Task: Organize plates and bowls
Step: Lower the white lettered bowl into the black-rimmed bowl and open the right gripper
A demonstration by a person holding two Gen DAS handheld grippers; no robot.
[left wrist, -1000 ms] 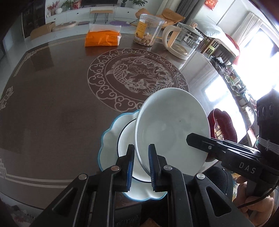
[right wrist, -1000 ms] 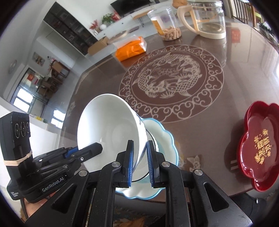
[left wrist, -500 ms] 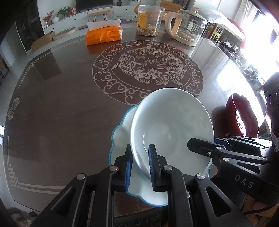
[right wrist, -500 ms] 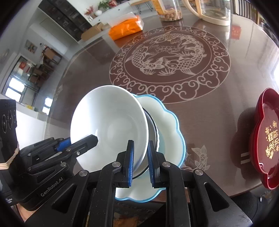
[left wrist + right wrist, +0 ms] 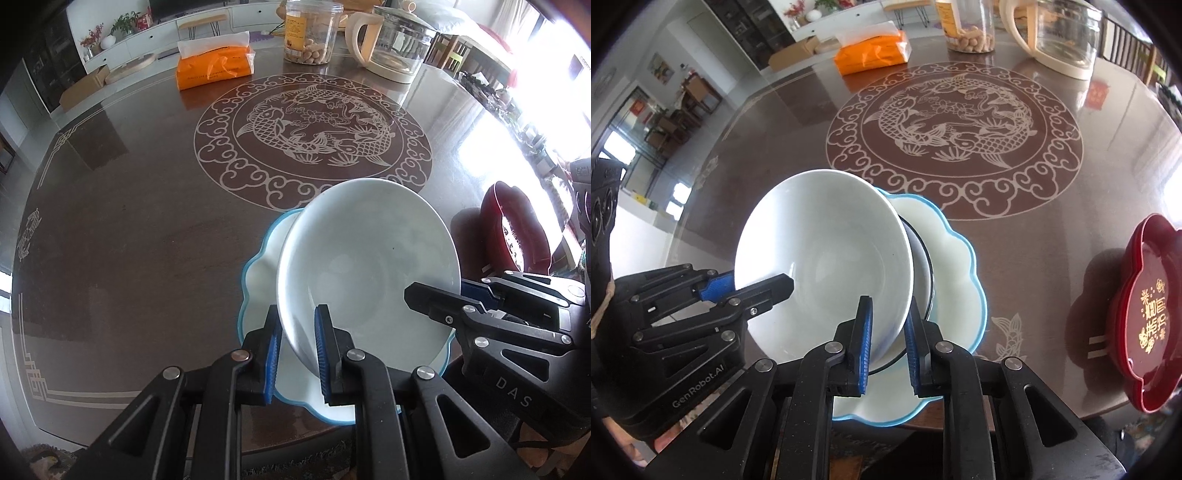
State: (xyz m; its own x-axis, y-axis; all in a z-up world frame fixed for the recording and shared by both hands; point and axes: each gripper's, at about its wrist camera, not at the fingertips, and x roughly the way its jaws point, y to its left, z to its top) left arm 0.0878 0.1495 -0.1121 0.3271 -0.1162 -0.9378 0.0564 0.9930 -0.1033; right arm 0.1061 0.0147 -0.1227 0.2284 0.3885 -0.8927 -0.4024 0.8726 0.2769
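A white bowl (image 5: 369, 258) (image 5: 820, 251) hangs tilted over a scalloped blue-rimmed plate (image 5: 258, 280) (image 5: 956, 273) near the table's front edge. A black-rimmed dish (image 5: 923, 266) lies on that plate, mostly hidden by the bowl. My left gripper (image 5: 295, 332) is shut on the bowl's near rim; in the right wrist view the left gripper (image 5: 753, 288) clamps the bowl's left rim. My right gripper (image 5: 888, 325) is shut on the opposite rim, and the left wrist view shows the right gripper (image 5: 436, 299) at the bowl's lower right.
A red flower-shaped tray (image 5: 1145, 302) (image 5: 513, 229) sits at the table's right edge. At the far side stand an orange tissue pack (image 5: 214, 70), a snack jar (image 5: 310, 33) and a glass kettle (image 5: 395, 48). The table's front edge (image 5: 147, 439) lies just below the plate.
Both grippers have carried the bowl lower and closer over the blue-rimmed plate, and it now covers more of the plate. Both grips are unchanged.
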